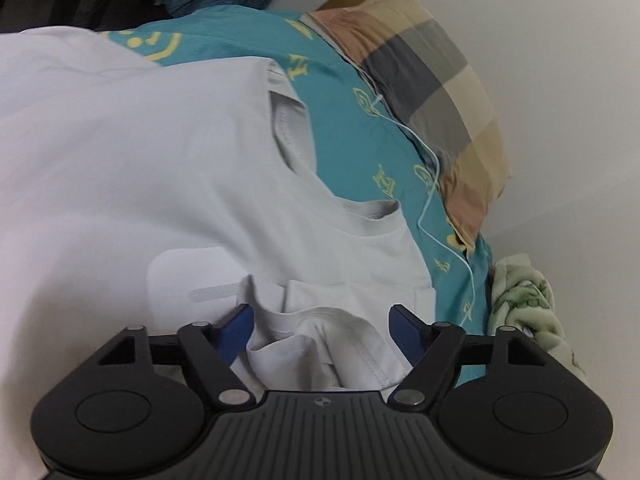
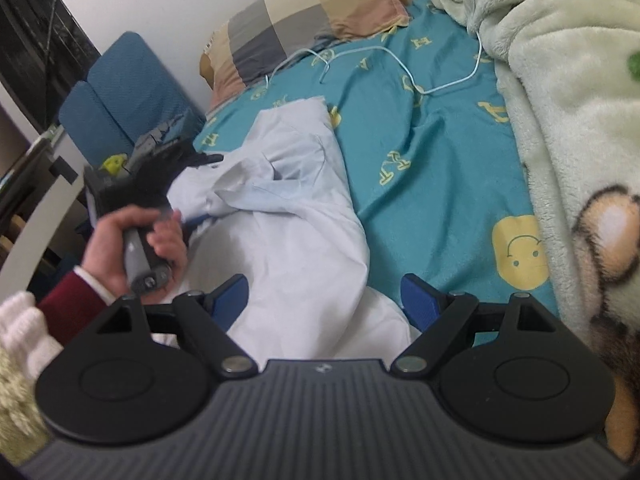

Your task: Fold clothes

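Two black grippers with blue fingertip pads over bed. Left gripper (image 1: 322, 326): jaws spread, bunched sleeve of pale blue-white cotton T-shirt (image 1: 168, 168) between pads, pads not pressing cloth. Right gripper (image 2: 324, 298): jaws spread, released, shirt hem between pads, untouched. T-shirt lies crumpled on teal bedsheet with yellow print (image 2: 432, 128), left of middle. Left hand (image 2: 136, 244) grips handle at shirt's left edge. Checked pillow (image 2: 304, 12) far; white cable (image 2: 400, 60) near it; pale green fleece blanket (image 2: 560, 100) right.
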Demonstrator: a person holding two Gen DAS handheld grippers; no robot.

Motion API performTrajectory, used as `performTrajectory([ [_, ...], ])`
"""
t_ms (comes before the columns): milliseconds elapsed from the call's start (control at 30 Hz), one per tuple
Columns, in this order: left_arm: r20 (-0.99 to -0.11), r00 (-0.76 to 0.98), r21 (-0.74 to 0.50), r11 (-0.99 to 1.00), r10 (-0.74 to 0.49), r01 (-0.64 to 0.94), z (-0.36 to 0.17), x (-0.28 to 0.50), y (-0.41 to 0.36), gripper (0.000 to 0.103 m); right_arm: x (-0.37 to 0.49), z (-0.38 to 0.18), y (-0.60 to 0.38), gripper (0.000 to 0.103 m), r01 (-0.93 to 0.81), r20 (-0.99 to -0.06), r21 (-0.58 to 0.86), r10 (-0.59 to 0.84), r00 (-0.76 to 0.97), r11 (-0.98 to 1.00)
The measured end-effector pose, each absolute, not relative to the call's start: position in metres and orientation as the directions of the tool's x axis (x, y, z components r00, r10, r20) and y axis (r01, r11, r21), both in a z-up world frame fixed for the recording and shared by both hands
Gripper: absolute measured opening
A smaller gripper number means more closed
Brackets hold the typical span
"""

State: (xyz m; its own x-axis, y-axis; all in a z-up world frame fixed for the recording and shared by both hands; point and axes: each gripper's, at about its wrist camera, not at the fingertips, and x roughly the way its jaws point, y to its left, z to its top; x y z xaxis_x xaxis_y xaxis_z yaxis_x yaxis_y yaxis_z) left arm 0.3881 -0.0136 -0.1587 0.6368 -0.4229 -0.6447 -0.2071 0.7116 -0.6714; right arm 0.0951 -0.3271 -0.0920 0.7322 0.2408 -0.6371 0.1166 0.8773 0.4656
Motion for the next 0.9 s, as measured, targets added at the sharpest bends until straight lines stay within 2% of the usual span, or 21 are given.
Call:
performTrajectory([
  [100,-0.680,0.600,-0.642,0.737,-0.421,-0.211,-0.159,0.393,-0.019,0.075,0.100,-0.096,-0.324,0.085,0.110,-0.643,0.466,0.251,0.724,0.878],
  [167,-0.679,0.598,-0.641,0.741,-0.426,-0.201,-0.159,0.398,-0.017,0.064,0.103,-0.097,-0.322,0.085,0.103,-0.645,0.463,0.255,0.720,0.880],
  [200,-0.683,0.594,-0.635,0.747,-0.425,-0.197,-0.159,0.401,-0.016,0.051,0.104,-0.098,-0.321,0.085,0.099,-0.646,0.461,0.257,0.718,0.882],
  [233,-0.689,0.591,-0.626,0.756,-0.420,-0.191,-0.158,0.404,-0.016,0.030,0.104,-0.099,-0.321,0.085,0.097,-0.649,0.459,0.258,0.716,0.883],
  [267,-0.697,0.588,-0.608,0.772,-0.410,-0.183,-0.156,0.407,-0.016,0.020,0.104,-0.099,-0.320,0.085,0.096,-0.651,0.457,0.259,0.713,0.884],
  [300,-0.705,0.585,-0.591,0.788,-0.400,-0.174,-0.154,0.411,-0.017,0.007,0.104,-0.100,-0.320,0.085,0.097,-0.653,0.458,0.260,0.711,0.884],
  [367,-0.712,0.591,-0.558,0.816,-0.380,-0.149,-0.148,0.416,-0.017,0.005,0.103,-0.101,-0.320,0.085,0.100,-0.655,0.459,0.260,0.709,0.883],
  [533,-0.606,0.724,-0.503,0.864,-0.329,-0.029,-0.096,0.426,-0.014,0.005,0.104,-0.103,-0.321,0.085,0.105,-0.654,0.462,0.258,0.711,0.881],
  [700,-0.672,0.711,-0.368,0.927,-0.208,-0.077,-0.108,0.455,-0.011,0.007,0.108,-0.104,-0.319,0.085,0.093,-0.653,0.453,0.259,0.711,0.887],
  [767,-0.704,0.675,-0.394,0.912,-0.220,-0.114,-0.127,0.456,-0.003,0.017,0.109,-0.106,-0.320,0.085,0.094,-0.653,0.456,0.261,0.711,0.885],
  [833,-0.719,0.653,-0.423,0.895,-0.236,-0.143,-0.139,0.448,0.006,0.043,0.111,-0.107,-0.323,0.085,0.097,-0.652,0.459,0.260,0.712,0.883],
  [900,-0.718,0.652,-0.426,0.894,-0.242,-0.138,-0.137,0.436,0.011,0.048,0.112,-0.105,-0.326,0.085,0.094,-0.641,0.467,0.264,0.721,0.879],
])
